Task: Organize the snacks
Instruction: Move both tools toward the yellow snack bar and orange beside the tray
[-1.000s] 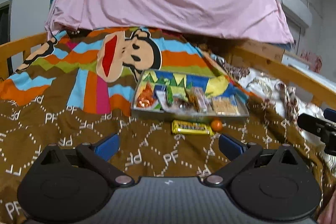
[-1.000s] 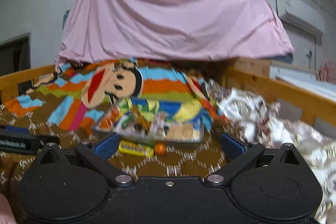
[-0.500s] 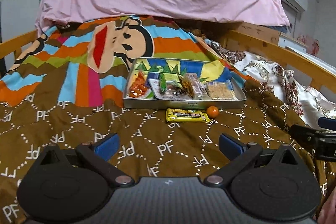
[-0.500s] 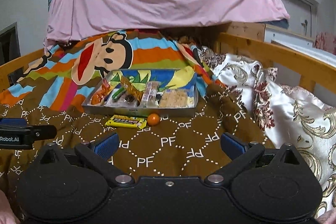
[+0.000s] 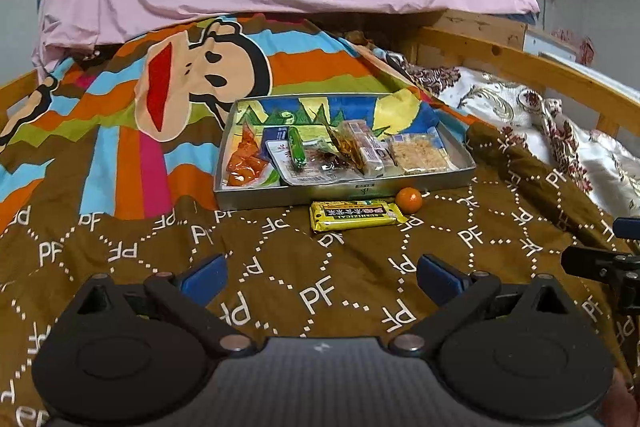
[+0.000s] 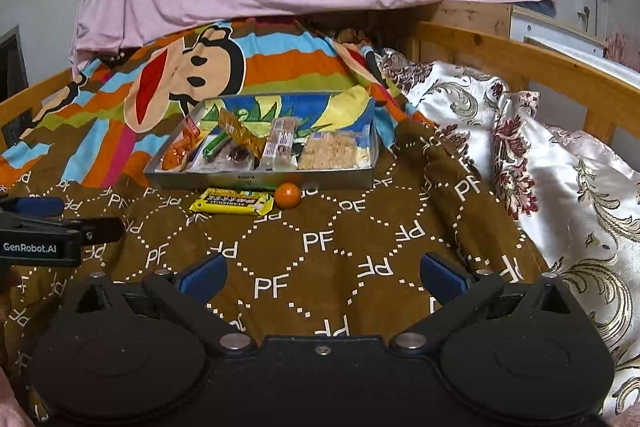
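Two snacks lay outside the tin (image 5: 344, 191) | bar (image 5: 355, 215), orange ball (image 5: 409, 199) | left gripper (image 5: 320, 277), right gripper (image 6: 322, 277) both released, empty | best pinch bar across its width, lift over rim.

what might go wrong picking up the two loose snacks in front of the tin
The small orange ball sits on soft blanket and may roll away if nudged. The yellow bar lies flat beside it, so open fingers could snag fabric. The tray is already crowded; additions may spill.
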`<state>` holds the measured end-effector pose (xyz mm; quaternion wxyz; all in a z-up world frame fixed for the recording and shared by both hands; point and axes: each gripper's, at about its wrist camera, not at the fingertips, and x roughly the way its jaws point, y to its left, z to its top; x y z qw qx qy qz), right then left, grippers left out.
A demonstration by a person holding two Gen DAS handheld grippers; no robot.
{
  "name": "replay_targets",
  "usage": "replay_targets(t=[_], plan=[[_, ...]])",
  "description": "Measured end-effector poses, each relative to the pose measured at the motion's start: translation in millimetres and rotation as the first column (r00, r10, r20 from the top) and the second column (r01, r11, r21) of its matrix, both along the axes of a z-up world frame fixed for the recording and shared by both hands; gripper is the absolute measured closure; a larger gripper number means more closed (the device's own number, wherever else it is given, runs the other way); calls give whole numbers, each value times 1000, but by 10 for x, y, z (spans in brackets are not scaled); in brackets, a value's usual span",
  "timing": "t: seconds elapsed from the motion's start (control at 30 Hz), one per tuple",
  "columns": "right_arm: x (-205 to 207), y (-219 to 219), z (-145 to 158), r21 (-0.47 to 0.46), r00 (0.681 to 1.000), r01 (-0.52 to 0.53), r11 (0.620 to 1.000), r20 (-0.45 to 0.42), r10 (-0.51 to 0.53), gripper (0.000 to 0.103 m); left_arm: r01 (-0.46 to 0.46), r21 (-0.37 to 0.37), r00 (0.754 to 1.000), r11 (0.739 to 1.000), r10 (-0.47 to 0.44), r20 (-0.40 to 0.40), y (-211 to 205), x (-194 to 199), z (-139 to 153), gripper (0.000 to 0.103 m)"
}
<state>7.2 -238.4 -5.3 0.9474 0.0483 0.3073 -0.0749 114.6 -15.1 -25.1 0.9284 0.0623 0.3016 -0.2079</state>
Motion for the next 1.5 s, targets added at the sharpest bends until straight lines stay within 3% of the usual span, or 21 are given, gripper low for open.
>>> replay_targets(t=[0.4, 0.6, 0.97, 1.5], plan=[[113, 11, -46, -5, 999, -29, 1000, -29, 29, 1, 66, 82, 998, 994, -67, 17, -126, 160, -44, 0], [323, 58, -114, -6, 992, -100, 995, -75, 99, 1, 98, 149, 993, 984, -106, 49, -239, 254, -76, 0], [560, 51, -180, 23, 986, -123, 992, -109, 125, 1, 67, 131, 997, 989, -73, 41, -179, 411, -142, 0], [950, 96, -265, -86, 977, -207, 975, -74, 201, 1, 93, 152, 991, 984, -106, 78, -264, 595, -229, 0]])
